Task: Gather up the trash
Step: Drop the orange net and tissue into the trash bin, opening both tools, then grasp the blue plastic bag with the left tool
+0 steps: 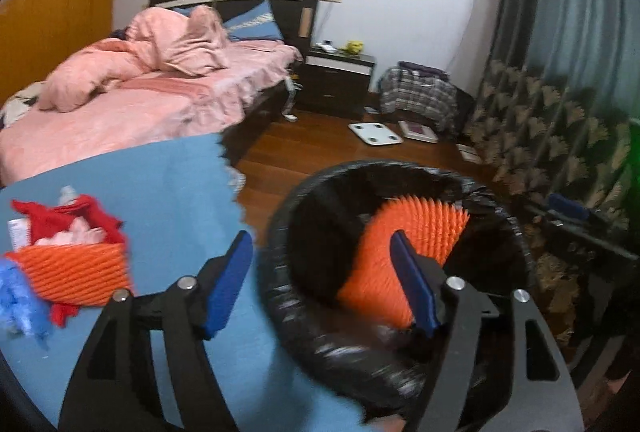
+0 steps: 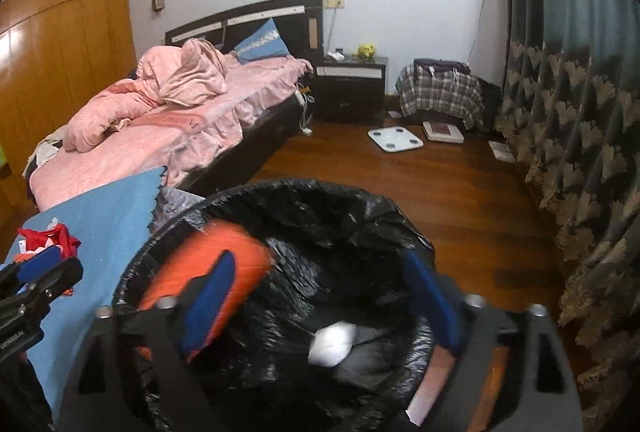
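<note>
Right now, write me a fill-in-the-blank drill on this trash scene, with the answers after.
1. The trash bin is lined with a ____ plastic bag.
2. Inside the bin, the ridged item is ____ in color.
3. The red scraps lie on a ____ cloth.
4. Both the left gripper and the right gripper are ____.

Answers: black; orange; blue; open
</note>
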Tool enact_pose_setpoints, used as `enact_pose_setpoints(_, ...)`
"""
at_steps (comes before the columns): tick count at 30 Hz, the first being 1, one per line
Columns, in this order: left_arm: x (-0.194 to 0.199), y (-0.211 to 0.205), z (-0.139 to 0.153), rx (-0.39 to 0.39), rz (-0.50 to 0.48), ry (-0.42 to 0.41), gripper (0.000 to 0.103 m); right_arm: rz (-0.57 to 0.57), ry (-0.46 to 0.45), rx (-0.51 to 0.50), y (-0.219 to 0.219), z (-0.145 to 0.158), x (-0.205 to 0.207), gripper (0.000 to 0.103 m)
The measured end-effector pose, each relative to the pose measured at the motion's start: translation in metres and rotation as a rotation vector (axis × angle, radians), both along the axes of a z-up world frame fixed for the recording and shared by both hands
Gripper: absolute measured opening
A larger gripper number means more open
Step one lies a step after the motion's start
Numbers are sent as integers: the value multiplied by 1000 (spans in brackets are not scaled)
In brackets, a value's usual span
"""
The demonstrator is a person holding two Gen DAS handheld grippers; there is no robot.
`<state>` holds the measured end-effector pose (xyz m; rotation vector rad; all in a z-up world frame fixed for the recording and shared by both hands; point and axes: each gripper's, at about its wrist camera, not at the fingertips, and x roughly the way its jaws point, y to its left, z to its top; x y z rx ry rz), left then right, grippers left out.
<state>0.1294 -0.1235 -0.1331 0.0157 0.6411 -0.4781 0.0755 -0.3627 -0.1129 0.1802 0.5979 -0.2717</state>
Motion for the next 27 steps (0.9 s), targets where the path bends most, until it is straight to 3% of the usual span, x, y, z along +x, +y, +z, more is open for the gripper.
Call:
enact_pose_setpoints(5,-7,55,1,50,130,-37,84,108,-12,29,46,4,11,97)
enact_pose_setpoints(13,-23,150,3,175,385,-108,85,323,-30,69,152,3,42,97)
enact_pose_setpoints(18,-20,198,-4,201,508,-84,84,409,-28,64,205,-6,60,97)
enact_pose_setpoints(27,9,241,-24,196,590,-41,79,478,13,13,251,-24,79,97)
